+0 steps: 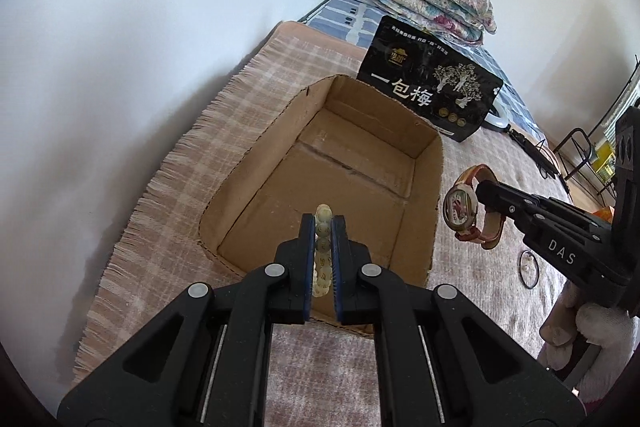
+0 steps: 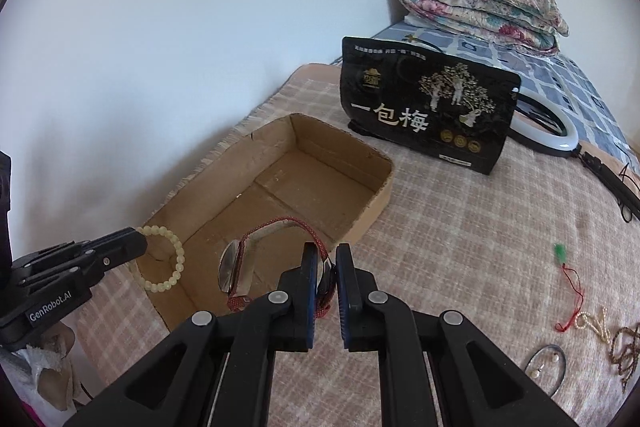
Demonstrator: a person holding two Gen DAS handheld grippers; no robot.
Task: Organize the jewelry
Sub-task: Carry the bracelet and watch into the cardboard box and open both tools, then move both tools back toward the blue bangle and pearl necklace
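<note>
Cardboard box on a plaid bed cover, both grippers loaded above its near end.

Left wrist view: the left gripper has its jaws closed on a pale bead bracelet over the box; beside the box's right wall, the right gripper carries a watch. Right wrist view: the right gripper jaws pinch the watch by its red strap above the box, and the bracelet hangs from the left gripper. More jewelry lies on the cover at far right.

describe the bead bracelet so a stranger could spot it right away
Find the open cardboard box on the checked blanket. Over its near left corner the left gripper pinches the bead bracelet, a loop of pale yellowish round beads. The only other held piece is a red-strapped watch.
</note>
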